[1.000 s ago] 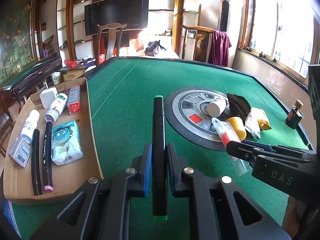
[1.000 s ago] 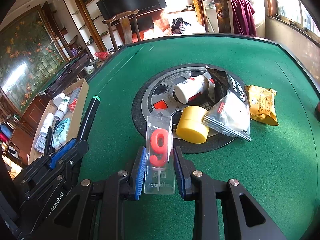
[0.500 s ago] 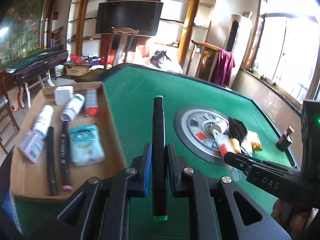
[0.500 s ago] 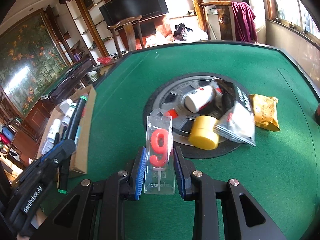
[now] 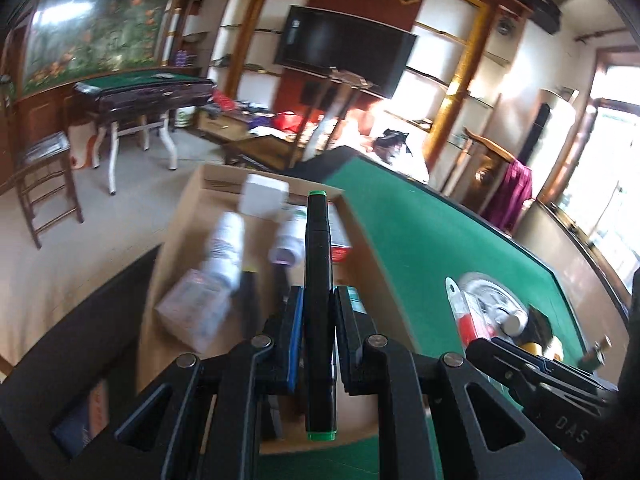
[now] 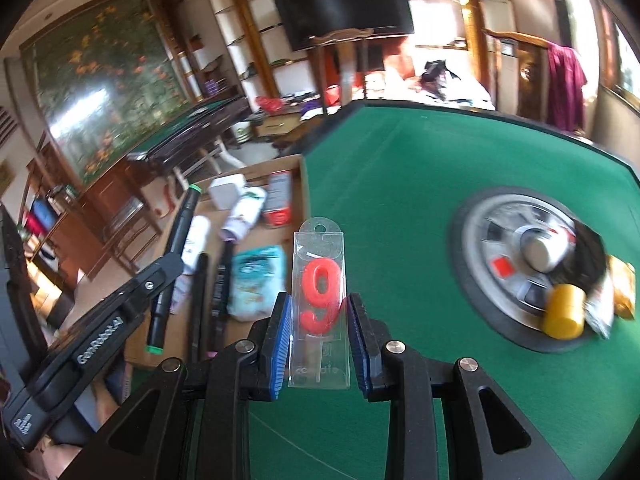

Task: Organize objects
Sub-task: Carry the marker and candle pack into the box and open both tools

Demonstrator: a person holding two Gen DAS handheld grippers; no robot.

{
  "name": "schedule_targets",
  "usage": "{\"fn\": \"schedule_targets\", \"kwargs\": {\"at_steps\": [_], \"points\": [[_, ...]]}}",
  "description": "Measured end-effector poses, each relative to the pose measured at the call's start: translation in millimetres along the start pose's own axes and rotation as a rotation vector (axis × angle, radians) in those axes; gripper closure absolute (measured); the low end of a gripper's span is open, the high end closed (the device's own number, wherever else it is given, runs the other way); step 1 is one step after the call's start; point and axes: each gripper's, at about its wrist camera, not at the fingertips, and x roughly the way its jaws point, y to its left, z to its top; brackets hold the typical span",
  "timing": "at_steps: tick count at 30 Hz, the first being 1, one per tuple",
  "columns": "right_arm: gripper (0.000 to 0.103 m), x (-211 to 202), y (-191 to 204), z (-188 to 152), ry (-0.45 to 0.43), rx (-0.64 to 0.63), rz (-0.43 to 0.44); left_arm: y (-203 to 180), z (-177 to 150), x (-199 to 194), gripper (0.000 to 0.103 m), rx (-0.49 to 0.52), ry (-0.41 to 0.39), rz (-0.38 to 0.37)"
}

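Note:
My left gripper (image 5: 316, 300) is shut on a black marker with green ends (image 5: 318, 264), held lengthwise above the cardboard tray (image 5: 180, 216) at the table's left edge. In the right wrist view the same marker (image 6: 176, 248) hangs over the tray (image 6: 280, 168) in the left gripper (image 6: 160, 280). My right gripper (image 6: 318, 312) is shut on a clear packet with a red number-nine candle (image 6: 320, 292), over the green felt beside the tray's right wall. That packet (image 5: 460, 316) shows at the right of the left wrist view.
The tray holds a white box (image 6: 226, 190), white bottles (image 6: 244, 212), a red-and-white box (image 6: 278, 204), a tissue pack (image 6: 256, 280) and two black markers (image 6: 200, 300). On the round centre panel (image 6: 516, 240) lie a yellow cap (image 6: 564, 312), a white jar and snack bags. A chair (image 5: 44, 184) stands on the floor left.
Both grippers have swung left from the table's centre toward the cardboard tray, each keeping its object. The left gripper with the marker is now over the tray; the views are motion-blurred.

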Motion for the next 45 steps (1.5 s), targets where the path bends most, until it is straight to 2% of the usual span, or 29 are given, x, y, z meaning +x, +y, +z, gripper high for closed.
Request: {"fn": "schedule_targets", "kwargs": {"at_steps": [4,9,17,22,26,35,37,45], "points": [[0.073,19.7,19.3,5.7,0.03,-0.023,0.021,19.5,1.9,10.3,0.089,-0.038,0.017,0.037],[0.073,42.8,43.3,9.0,0.057,-0.059,0.023,32.2,-0.6,22.5,0.089,-0.066,0.053,0.049],[0.073,75.0,52.7,-0.4,0.11,-0.079,0.029,34.8,-3.8,35.2,0.089,-0.069,0.096,0.052],[0.073,81.4,51.8,-6.9,0.115,-0.077,0.028,34.3,-6.0,37.9,0.089,-0.064,0.109,0.055],[0.07,79.8,52.8,-8.1,0.108,-0.088,0.026,34.5,-7.6,38.7,0.088,-0.064,0.107,0.053],[0.061,57.1,48.7,-12.2,0.052,-0.111,0.036,34.6,-6.2,34.3,0.073,-0.07,0.076,0.044],[0.059,48.4,40.1,-12.9,0.04,-0.088,0.047,35.0,-5.2,32.2,0.07,-0.072,0.067,0.037],[0.056,8.4,-17.8,-21.9,0.011,0.028,0.034,15.9,-8.4,19.9,0.068,0.001,0.005,0.023]]}}
